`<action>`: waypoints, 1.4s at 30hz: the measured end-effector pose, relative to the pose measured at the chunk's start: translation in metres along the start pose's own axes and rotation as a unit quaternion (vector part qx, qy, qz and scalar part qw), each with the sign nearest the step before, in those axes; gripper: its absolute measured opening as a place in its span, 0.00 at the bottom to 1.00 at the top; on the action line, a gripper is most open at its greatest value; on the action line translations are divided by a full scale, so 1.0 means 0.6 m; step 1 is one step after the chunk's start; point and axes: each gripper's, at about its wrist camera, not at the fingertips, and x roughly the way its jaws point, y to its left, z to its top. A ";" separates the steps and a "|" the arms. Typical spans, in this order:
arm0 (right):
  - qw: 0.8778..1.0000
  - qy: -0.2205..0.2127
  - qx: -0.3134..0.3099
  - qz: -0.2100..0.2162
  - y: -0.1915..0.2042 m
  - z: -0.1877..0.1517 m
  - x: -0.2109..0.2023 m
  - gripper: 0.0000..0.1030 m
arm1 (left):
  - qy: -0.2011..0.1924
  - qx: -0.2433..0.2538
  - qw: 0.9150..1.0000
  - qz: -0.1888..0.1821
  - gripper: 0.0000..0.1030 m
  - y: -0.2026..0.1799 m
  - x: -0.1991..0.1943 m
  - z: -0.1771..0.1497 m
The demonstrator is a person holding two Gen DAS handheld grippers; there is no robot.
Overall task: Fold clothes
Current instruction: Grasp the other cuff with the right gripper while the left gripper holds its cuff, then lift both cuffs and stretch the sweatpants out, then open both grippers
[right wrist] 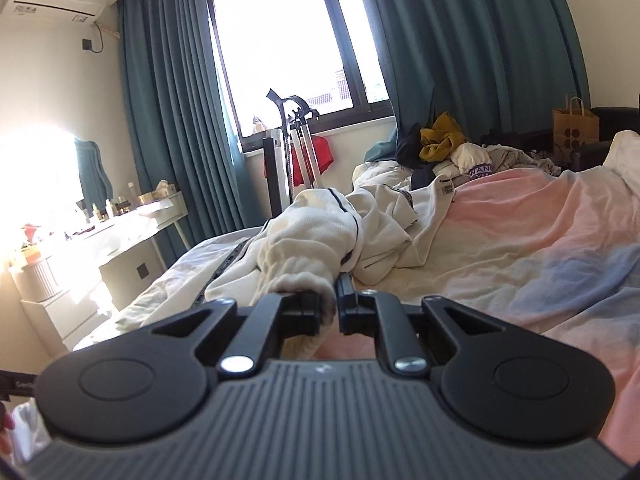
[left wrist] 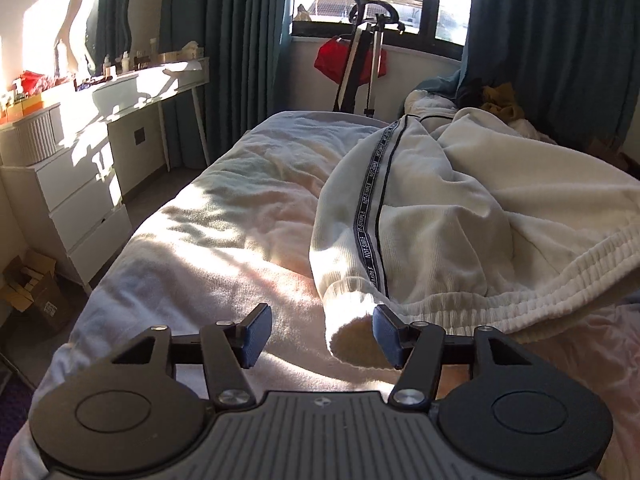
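Note:
A white sweatshirt (left wrist: 448, 216) with a black lettered stripe down its sleeve lies on the bed. My left gripper (left wrist: 322, 334) is open, and the ribbed sleeve cuff (left wrist: 348, 320) lies between its blue pads, nearer the right one. In the right wrist view the same white sweatshirt (right wrist: 320, 232) is bunched up, and my right gripper (right wrist: 330, 308) is shut on its ribbed hem (right wrist: 304, 280), lifting it a little off the bed.
The bed (left wrist: 224, 216) has a pale pink and blue cover (right wrist: 540, 248). A heap of other clothes (right wrist: 444, 148) sits at the far end. A white dresser (left wrist: 80, 184) stands left of the bed, a garment steamer (left wrist: 360, 60) by the window.

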 end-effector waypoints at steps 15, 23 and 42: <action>0.994 0.069 0.090 -0.006 -0.059 -0.015 0.035 0.11 | 0.001 0.338 0.936 0.098 0.56 -0.149 0.089 -0.053; 0.987 0.099 0.128 -0.015 -0.089 -0.038 0.063 0.11 | -0.069 0.400 0.908 0.103 0.52 -0.193 0.129 -0.052; 0.986 0.084 0.100 0.101 0.051 -0.032 0.025 0.12 | -0.184 -0.091 0.979 0.000 0.08 0.099 0.064 0.299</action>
